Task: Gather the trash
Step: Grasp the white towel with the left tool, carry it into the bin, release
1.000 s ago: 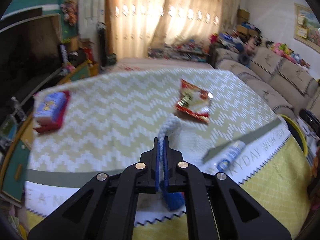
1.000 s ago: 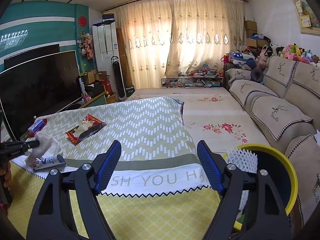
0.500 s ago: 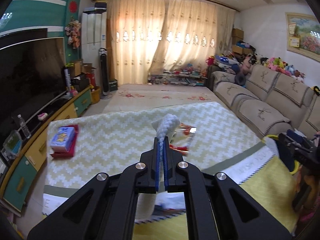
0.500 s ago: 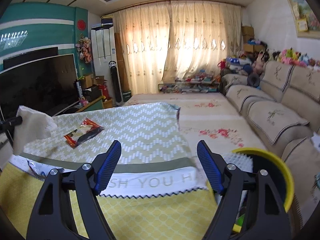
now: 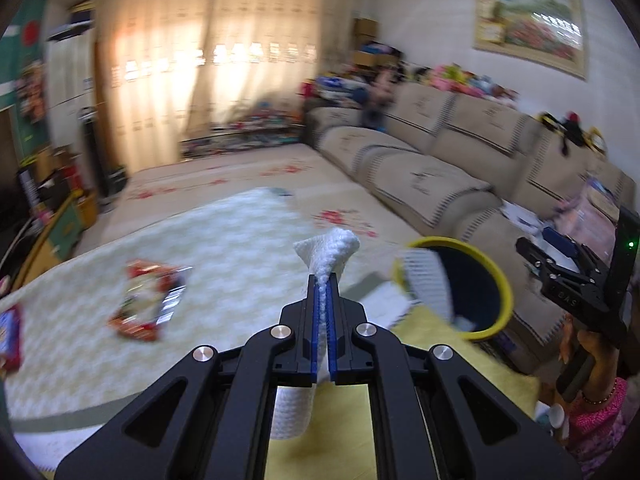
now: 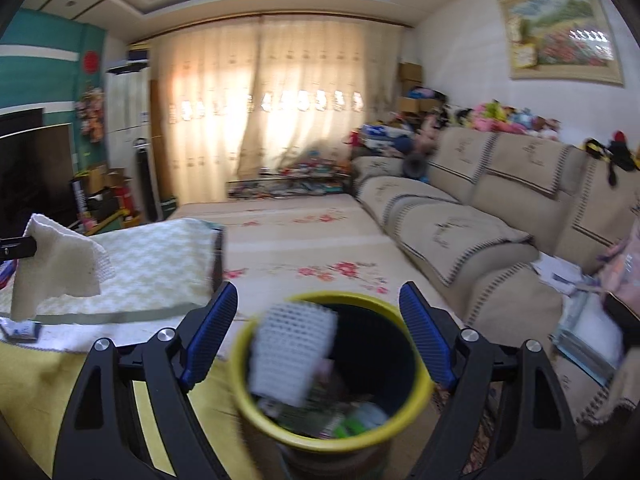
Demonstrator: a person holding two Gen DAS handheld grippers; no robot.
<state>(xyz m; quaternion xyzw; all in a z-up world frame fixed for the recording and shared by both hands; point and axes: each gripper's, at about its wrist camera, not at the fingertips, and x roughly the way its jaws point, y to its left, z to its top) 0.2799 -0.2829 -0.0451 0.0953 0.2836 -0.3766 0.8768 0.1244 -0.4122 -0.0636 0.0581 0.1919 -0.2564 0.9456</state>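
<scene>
My left gripper is shut on a white paper towel, which hangs from its tip above the table's right end; the same towel shows at the left of the right wrist view. A yellow-rimmed trash bin stands beside the table with white foam netting against its rim. My right gripper hovers over that bin, its jaws opening and nothing between them; the netting lies below in the bin. A red snack wrapper lies on the table.
The table wears a zigzag-patterned cloth with a yellow border. A beige sofa runs along the right wall. A blue-white tube lies at the table's near edge. A red and blue packet sits far left. A person's hand holds the right gripper.
My left gripper rose from the table with the paper towel and swung right toward the bin. My right gripper swung right from the table edge to above the bin.
</scene>
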